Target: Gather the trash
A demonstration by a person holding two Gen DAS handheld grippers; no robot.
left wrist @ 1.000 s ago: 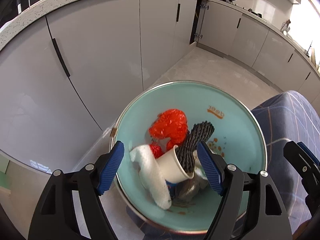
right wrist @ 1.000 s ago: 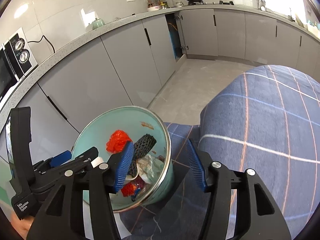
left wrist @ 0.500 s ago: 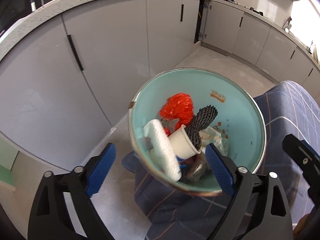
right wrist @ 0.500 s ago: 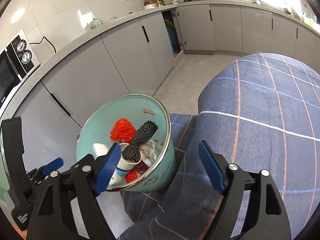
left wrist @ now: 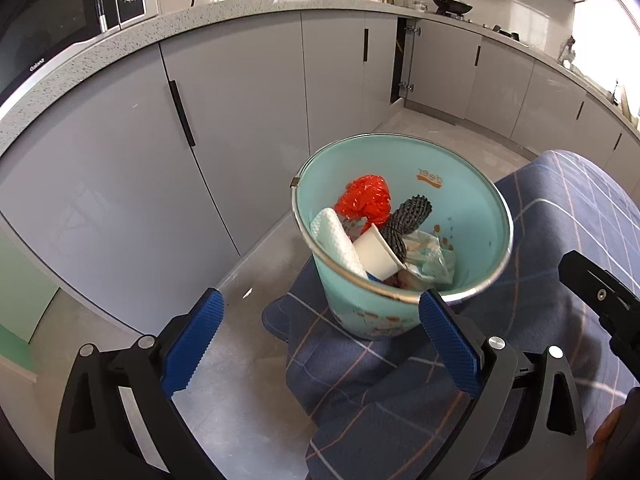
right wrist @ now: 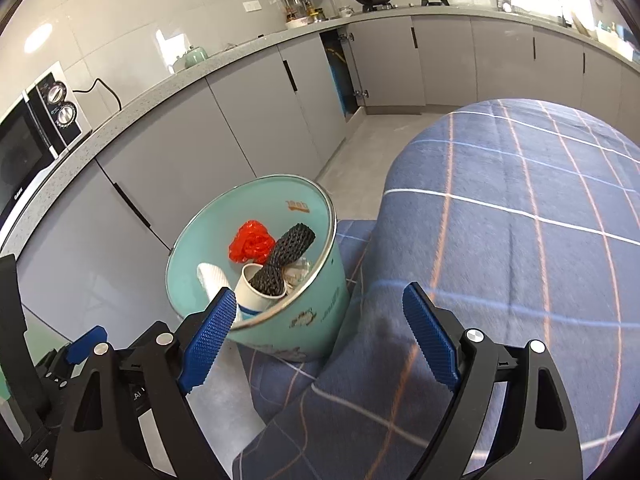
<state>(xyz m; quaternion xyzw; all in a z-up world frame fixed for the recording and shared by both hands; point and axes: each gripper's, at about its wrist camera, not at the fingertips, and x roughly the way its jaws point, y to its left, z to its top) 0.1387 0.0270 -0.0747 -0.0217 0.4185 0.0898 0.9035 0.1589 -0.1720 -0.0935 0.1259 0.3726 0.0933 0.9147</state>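
Observation:
A mint-green bucket (left wrist: 472, 216) with a metal rim stands on the floor against a hanging blue plaid cloth. It holds a red plastic wad (left wrist: 364, 198), a black foam net (left wrist: 408, 220) stuck in a white paper cup (left wrist: 374, 254), a white foam sleeve (left wrist: 336, 238) and crumpled wrappers. My left gripper (left wrist: 320, 340) is open and empty, a little short of the bucket. My right gripper (right wrist: 320, 330) is open and empty, near the bucket (right wrist: 316, 320), whose red wad (right wrist: 252, 242) and cup (right wrist: 256, 296) show.
Grey kitchen cabinets (left wrist: 240, 100) run along the back under a speckled counter with a microwave (left wrist: 60, 16). A table draped in blue plaid cloth (right wrist: 520, 220) fills the right side. Grey floor (left wrist: 240, 380) lies left of the bucket.
Both grippers have drawn back and up from the bucket, so it looks smaller and farther. Both jaws have opened wider. The trash in the bucket has not moved.

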